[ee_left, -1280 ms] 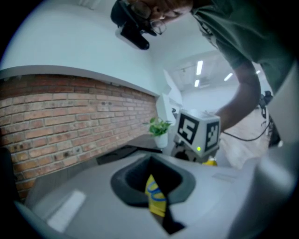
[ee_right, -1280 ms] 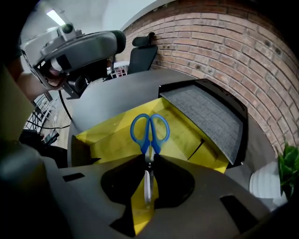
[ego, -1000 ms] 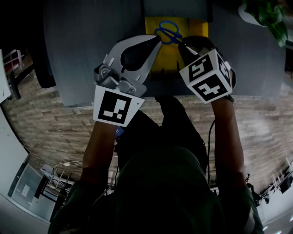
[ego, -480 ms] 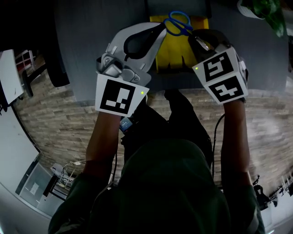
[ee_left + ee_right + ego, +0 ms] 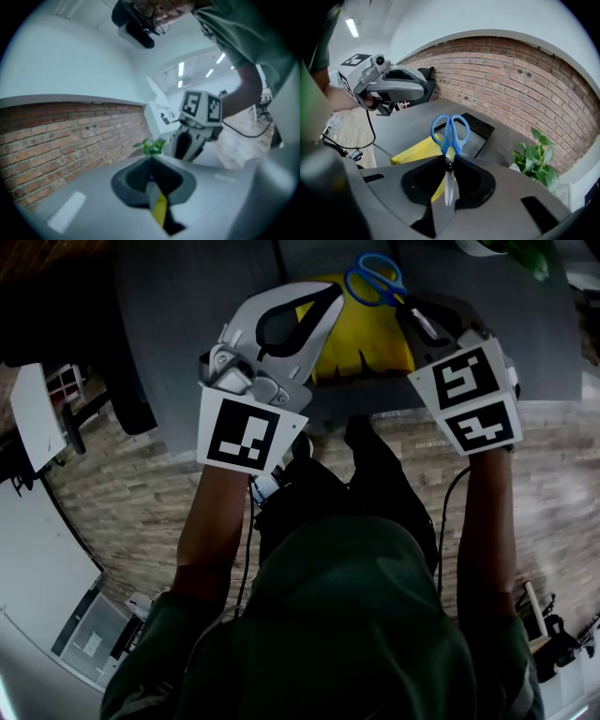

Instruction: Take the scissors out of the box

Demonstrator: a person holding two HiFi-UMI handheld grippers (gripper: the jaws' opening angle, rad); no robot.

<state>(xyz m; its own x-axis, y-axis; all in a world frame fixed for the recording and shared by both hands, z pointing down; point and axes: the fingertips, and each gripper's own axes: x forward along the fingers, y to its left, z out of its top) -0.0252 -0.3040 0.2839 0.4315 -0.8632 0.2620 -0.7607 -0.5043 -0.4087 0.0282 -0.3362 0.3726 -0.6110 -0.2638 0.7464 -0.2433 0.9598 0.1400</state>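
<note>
Lifts scissors (image 5: 450,143) higher toward 12 o'clock, clear of yellow box (image 5: 366,334).
Clamps scissors' pivot in right gripper (image 5: 449,163), pinches box edge in left gripper (image 5: 152,180); nearly finishes extraction.

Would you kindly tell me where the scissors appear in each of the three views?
Head view: top centre, the scissors show their blue handles just beyond the right gripper.
Left gripper view: not visible.
Right gripper view: centre, clamped between the jaws, handles pointing away.
Shared landmark: the yellow box.
</note>
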